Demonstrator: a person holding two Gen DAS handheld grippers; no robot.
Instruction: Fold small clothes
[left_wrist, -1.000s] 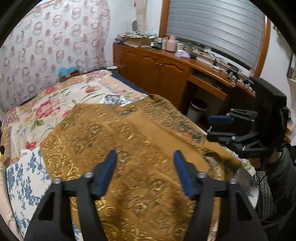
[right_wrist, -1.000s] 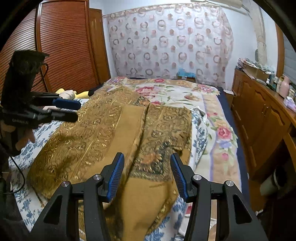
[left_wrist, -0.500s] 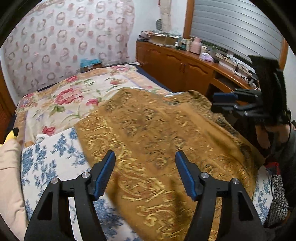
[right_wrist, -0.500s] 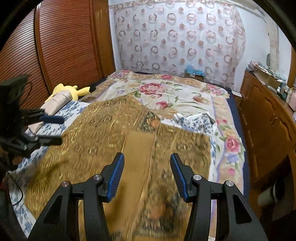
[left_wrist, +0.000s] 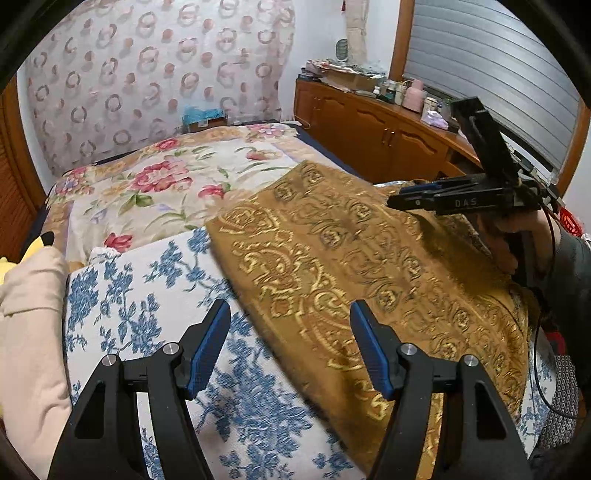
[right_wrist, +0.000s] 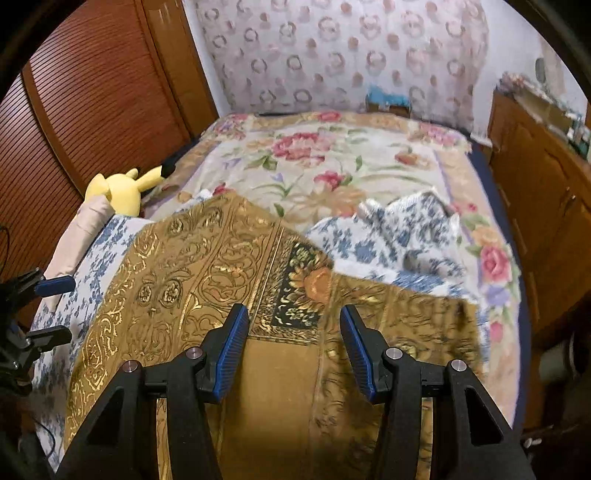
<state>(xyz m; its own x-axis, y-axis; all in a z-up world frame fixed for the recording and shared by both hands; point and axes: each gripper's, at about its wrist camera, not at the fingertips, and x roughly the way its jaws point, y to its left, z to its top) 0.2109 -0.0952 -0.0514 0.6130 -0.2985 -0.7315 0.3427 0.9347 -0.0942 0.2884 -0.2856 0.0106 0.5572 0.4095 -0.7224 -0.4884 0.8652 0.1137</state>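
Cloth (left_wrist: 362, 266), gold and brown, lay flat across the bed (left_wrist: 155, 184). Both hand-held grippers, left (left_wrist: 290, 347) and right (right_wrist: 291, 347), hung open and empty; the right was above it, the left at its edge.

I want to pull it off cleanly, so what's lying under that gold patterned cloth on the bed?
The gold patterned cloth rests on a white sheet with blue flowers, which shows past its left and far edges. Anything else beneath the cloth is covered.
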